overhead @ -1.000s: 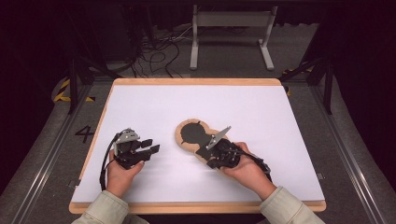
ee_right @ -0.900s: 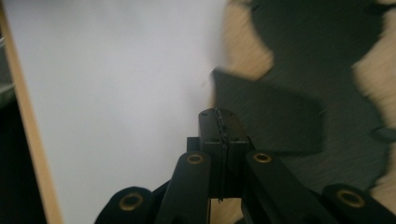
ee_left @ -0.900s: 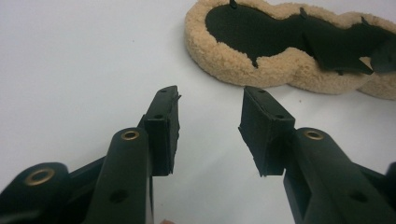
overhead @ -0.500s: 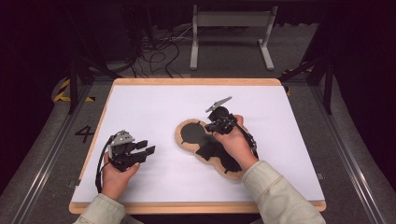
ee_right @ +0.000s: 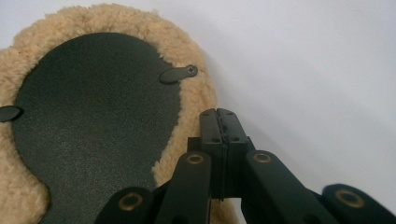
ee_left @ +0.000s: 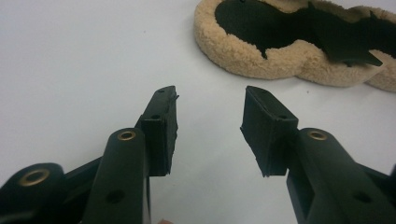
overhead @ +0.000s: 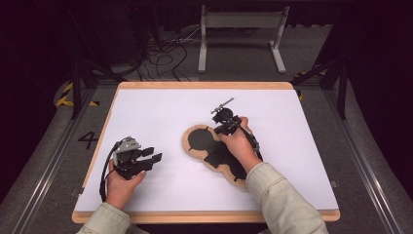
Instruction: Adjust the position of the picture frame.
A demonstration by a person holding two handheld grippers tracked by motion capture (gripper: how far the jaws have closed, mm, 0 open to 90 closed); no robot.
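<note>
A peanut-shaped pad (overhead: 199, 140), black on top with a tan fleece rim, lies flat on the white table (overhead: 160, 112) right of centre. A loose black flap (overhead: 214, 156) lies across its middle. My right gripper (overhead: 221, 124) is shut with nothing between its jaws, and its tips sit at the far right rim of the pad's round lobe. The right gripper view has the shut tips (ee_right: 217, 112) just over the fleece, beside the pad (ee_right: 93, 116) and a small black tab (ee_right: 177, 74). My left gripper (overhead: 155, 155) rests at the left, open and apart from the pad. Its jaws (ee_left: 210, 95) are empty, with the pad (ee_left: 261, 56) ahead.
The white table has a wooden edge (overhead: 204, 85) all round and dark floor beyond it. Metal stand legs (overhead: 241, 22) and cables lie behind the far edge. Floor rails run along both sides. White surface lies open to the left and far side of the pad.
My right hand has moved its shut gripper from the pad's near side up to the far right rim of the round lobe. The left gripper has stayed in place.
</note>
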